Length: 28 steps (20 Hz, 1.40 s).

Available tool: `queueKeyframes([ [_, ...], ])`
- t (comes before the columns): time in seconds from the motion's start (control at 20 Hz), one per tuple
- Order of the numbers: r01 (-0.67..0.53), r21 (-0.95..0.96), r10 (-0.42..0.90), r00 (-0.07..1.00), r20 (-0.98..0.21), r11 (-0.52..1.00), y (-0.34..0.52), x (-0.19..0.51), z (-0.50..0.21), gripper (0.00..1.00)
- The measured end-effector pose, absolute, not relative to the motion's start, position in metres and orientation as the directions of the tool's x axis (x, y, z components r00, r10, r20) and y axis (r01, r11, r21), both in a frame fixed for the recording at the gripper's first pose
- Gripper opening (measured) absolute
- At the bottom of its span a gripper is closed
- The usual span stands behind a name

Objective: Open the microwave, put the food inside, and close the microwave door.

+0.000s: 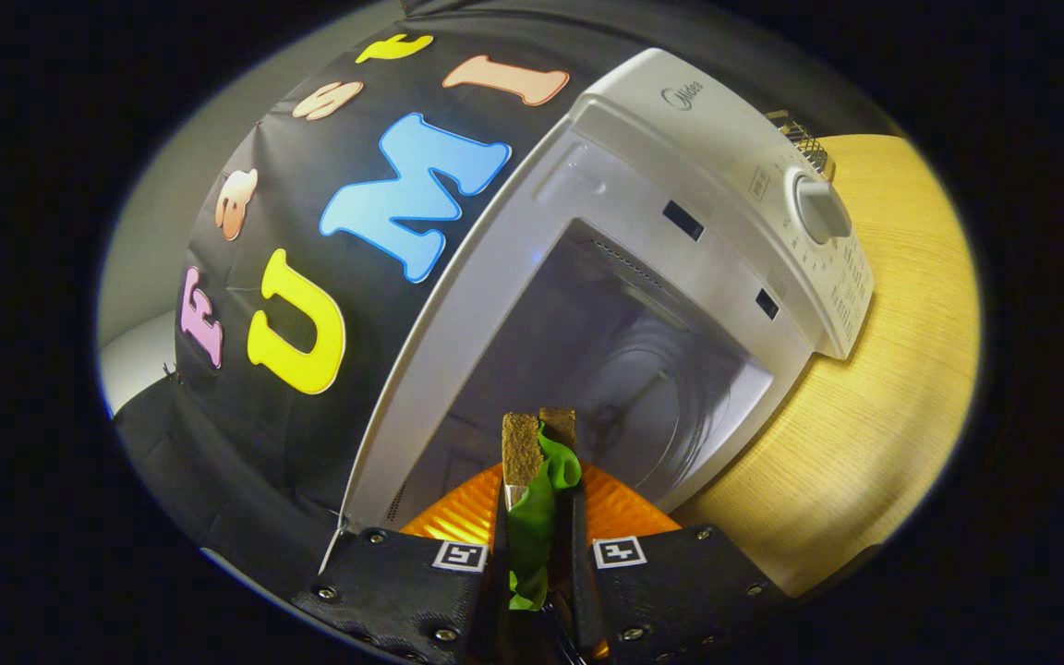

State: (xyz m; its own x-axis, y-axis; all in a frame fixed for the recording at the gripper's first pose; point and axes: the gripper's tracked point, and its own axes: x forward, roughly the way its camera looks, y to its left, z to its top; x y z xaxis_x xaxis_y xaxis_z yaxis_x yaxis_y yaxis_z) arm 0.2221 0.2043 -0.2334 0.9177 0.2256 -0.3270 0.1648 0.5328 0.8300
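Note:
The white microwave (698,157) stands open, its bare cavity (606,369) right ahead of my fingers with a glass turntable (657,388) inside. My gripper (541,434) is shut on a green leafy food piece (537,517) that runs up between the two fingers. An orange ribbed plate (620,513) lies under the fingers at the cavity's mouth. The view is tilted, so the microwave leans to the side.
The microwave's control panel with a round knob (820,211) is on its right side. It rests on a light wooden table (874,406). A wire rack (804,139) peeks out behind the microwave. The booth's black cloth wall (310,388) hangs to the left.

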Motion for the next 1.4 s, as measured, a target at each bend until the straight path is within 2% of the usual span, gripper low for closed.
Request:
queueKeyframes([
  [0.5, 0.217, 0.783, 0.129, 0.927, -0.352, 0.583, 0.204, 0.263, -0.263, 0.27],
  [0.6, 0.234, 0.762, 0.112, 0.922, -0.371, 0.603, 0.2, 0.265, -0.27, 0.31],
  [0.65, 0.25, 0.745, 0.099, 0.916, -0.39, 0.618, 0.197, 0.265, -0.273, 0.37],
  [0.7, 0.26, 0.728, 0.087, 0.912, -0.402, 0.634, 0.195, 0.264, -0.275, 0.39],
  [0.8, 0.259, 0.681, 0.073, 0.906, -0.417, 0.685, 0.19, 0.259, -0.274, 0.53],
  [0.95, 0.264, 0.585, 0.023, 0.899, -0.437, 0.767, 0.178, 0.251, -0.269, 0.97],
  [1.2, 0.256, 0.478, -0.015, 0.892, -0.452, 0.84, 0.159, 0.229, -0.253, 0.97],
  [1.4, 0.182, 0.42, 0.032, 0.89, -0.455, 0.889, 0.158, 0.194, -0.229, 0.98],
])
